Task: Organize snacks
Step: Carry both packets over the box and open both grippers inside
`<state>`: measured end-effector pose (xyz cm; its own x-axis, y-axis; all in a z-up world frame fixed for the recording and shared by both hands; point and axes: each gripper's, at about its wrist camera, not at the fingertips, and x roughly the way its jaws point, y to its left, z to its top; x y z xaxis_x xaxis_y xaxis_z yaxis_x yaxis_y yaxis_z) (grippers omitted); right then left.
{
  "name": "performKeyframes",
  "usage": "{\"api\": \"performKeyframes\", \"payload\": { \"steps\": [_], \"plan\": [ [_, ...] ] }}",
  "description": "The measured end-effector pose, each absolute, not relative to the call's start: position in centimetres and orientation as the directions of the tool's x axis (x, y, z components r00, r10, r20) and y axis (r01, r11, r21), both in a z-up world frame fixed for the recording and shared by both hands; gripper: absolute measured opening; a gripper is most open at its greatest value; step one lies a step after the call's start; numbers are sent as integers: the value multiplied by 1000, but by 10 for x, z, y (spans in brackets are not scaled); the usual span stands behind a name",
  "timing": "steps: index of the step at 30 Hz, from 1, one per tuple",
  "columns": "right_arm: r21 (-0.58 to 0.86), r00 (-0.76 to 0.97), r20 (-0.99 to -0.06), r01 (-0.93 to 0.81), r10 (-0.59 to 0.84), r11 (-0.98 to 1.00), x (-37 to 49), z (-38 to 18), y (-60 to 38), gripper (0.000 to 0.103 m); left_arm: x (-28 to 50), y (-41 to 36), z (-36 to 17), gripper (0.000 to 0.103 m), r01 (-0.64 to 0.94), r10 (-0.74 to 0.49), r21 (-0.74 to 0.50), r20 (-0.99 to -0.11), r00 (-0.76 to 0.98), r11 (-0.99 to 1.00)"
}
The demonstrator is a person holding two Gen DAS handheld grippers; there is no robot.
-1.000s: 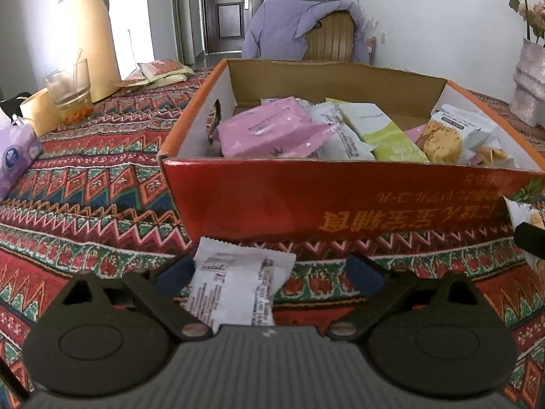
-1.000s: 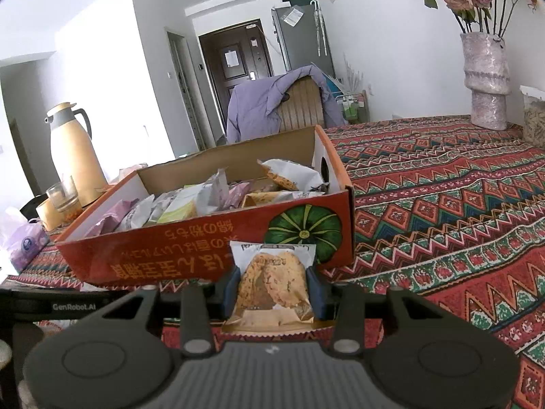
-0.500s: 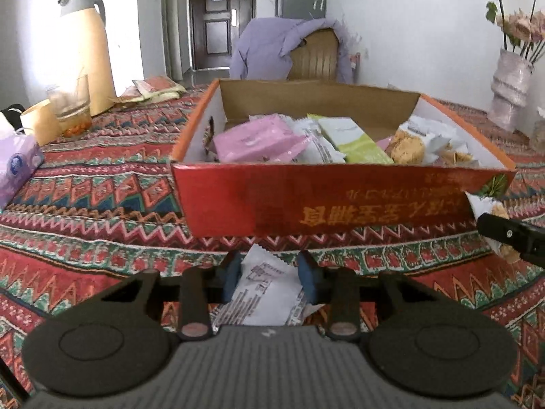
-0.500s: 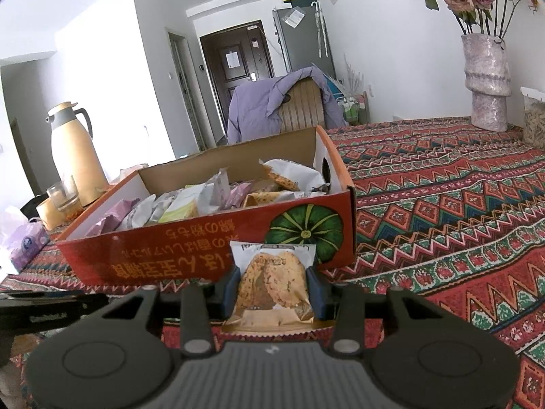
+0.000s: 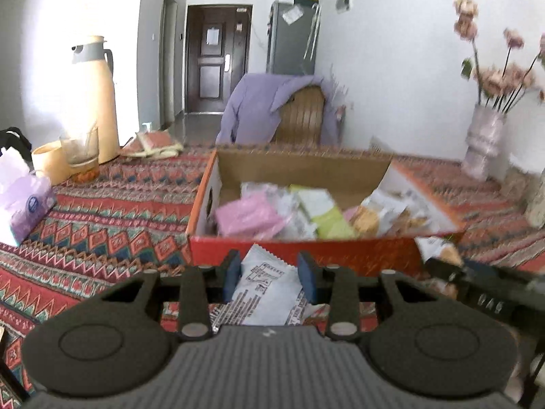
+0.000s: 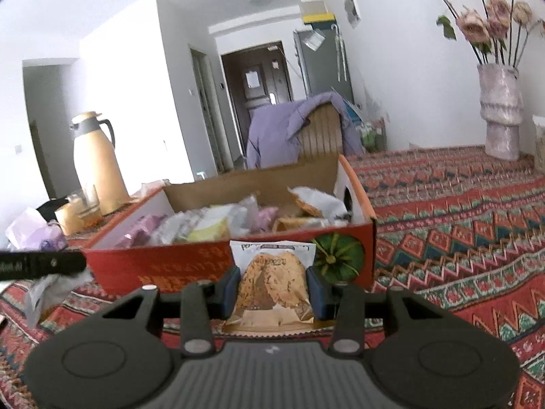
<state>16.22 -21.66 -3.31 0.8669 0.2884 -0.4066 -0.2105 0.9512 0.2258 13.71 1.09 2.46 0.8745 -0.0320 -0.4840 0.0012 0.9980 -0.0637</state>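
My left fingers pinch the white packet and my right fingers the cookie packet, both just short of the box's near wall, left nearer its rim.

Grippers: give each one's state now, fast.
Left gripper: shut on the white snack packet.
Right gripper: shut on the cookie packet.

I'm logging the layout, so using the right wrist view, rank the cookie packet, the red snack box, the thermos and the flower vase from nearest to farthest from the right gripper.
1. Cookie packet: clamped between the right gripper's fingers.
2. Red snack box: just behind the packet.
3. Thermos at far left and flower vase at far right: both well beyond the box, too close to call.
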Motion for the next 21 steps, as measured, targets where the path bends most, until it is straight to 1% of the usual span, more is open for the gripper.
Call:
{"api": "performKeyframes", "payload": {
  "steps": [9,12,16,21],
  "plan": [
    [193,912,-284,-249,297,949,150,21,-215,41,144,2,55,38,30,-72,-111,-401,913,993],
    [176,923,-260,-244,284,954,157,36,-214,41,152,-3,62,38,32,-77,-122,-380,922,992],
    [174,932,-247,-228,266,958,177,50,-215,41,168,-6,69,38,26,-76,-140,-366,928,990],
    [163,933,-265,-206,244,965,216,50,-209,41,198,-12,72,38,7,-58,-140,-365,929,990]
  ]
}}
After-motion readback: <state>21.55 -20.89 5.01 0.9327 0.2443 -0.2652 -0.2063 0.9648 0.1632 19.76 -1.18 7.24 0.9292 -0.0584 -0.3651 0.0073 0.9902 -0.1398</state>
